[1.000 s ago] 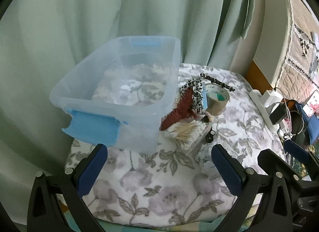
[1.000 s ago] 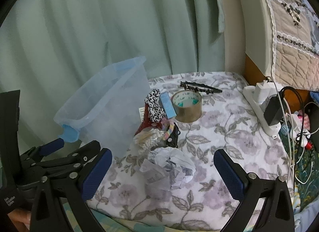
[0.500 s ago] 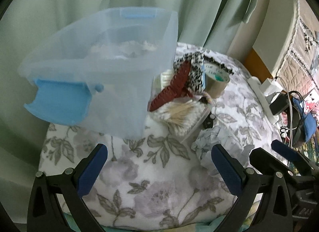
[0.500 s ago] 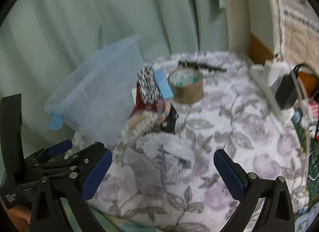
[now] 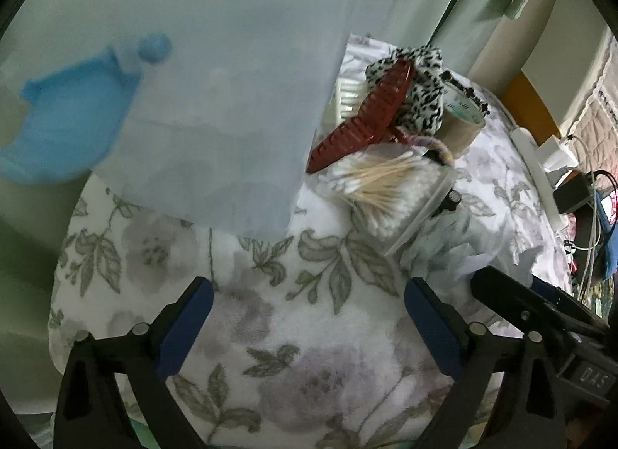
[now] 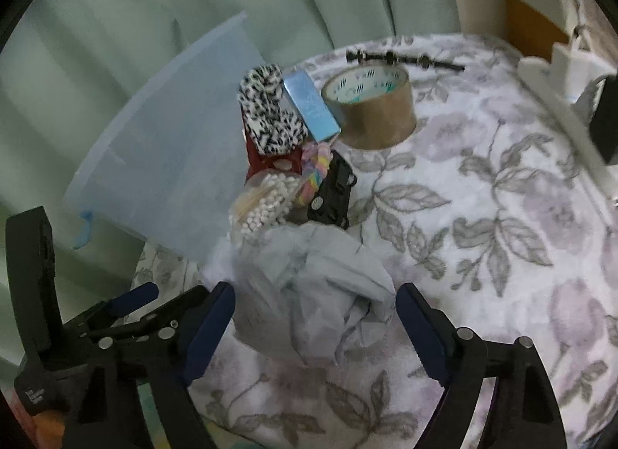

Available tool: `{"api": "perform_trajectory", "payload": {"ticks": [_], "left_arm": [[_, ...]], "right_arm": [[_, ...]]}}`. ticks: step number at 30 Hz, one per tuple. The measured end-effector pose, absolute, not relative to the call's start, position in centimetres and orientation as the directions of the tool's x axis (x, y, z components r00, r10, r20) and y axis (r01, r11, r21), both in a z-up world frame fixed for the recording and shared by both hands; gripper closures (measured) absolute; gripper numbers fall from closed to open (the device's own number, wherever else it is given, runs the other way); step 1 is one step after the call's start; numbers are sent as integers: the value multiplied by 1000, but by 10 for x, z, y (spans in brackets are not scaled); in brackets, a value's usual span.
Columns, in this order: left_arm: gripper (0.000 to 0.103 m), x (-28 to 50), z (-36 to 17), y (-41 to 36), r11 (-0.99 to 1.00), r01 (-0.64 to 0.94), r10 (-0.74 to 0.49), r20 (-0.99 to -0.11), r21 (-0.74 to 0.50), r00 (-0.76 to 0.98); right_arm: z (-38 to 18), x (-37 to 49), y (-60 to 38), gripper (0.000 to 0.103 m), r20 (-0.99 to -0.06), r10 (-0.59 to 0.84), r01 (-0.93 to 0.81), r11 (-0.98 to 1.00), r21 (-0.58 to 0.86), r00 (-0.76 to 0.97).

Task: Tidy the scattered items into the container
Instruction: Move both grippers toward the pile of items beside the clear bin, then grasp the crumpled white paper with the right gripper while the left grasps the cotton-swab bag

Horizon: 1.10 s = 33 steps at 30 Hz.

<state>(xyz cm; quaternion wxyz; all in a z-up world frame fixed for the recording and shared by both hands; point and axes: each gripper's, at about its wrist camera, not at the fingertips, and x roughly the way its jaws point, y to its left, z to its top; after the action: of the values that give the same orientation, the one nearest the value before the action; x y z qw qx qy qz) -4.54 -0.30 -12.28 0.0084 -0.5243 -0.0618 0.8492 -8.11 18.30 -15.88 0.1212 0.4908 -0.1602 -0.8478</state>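
Container (image 5: 216, 109): I see the clear plastic bin with its blue handle at the far left, standing on the flowered cloth (image 5: 309, 337).
Left gripper (image 5: 309, 327): my fingers stand apart and are closing, with only bare cloth between them, just short of the bin.
Scattered pile: red comb (image 5: 367, 116), cotton swabs (image 5: 390, 194), spotted scrunchie (image 6: 266, 109) and tape roll (image 6: 370, 109) lie just right of the bin.
Crumpled paper (image 6: 309, 294): nearest me, in front of the swabs.
Right gripper (image 6: 314, 329): my jaws are closing with the paper between them; I see no pad pressing it.
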Motion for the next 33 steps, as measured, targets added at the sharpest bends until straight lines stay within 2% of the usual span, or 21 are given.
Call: {"api": "perform_trajectory", "payload": {"ticks": [4,10,11,13,15,26,33], "left_arm": [[9,-45,-124,2,-995,32,69,-887,-94,-456],[13,-41,-122,22,-998,-58,58,-879,-34,-472],[14,-40,-121,24,-997,-68,55,-879,-26,-474],[14,-40,-121,26,-997,-81,51,-880,-14,-472],[15,-32,-115,26,-996,-89,38,-886,3,-461],[22,-57,-116,67,-987,-154,42,-868,40,-494],[22,-80,-121,89,-973,-162,-56,-848,165,-527]], "right_arm": [[-162,-86,188,19,-788,-352,47,-923,382,-506],[-158,-88,197,41,-766,-343,38,-922,386,-543],[-155,-87,199,57,-759,-341,33,-921,389,-554],[-152,-86,207,63,-743,-356,20,-907,420,-567],[-152,-87,217,82,-730,-373,9,-893,450,-572],[-141,-77,251,83,-673,-364,-40,-862,505,-644],[-145,-72,283,83,-674,-336,-110,-843,527,-658]]}}
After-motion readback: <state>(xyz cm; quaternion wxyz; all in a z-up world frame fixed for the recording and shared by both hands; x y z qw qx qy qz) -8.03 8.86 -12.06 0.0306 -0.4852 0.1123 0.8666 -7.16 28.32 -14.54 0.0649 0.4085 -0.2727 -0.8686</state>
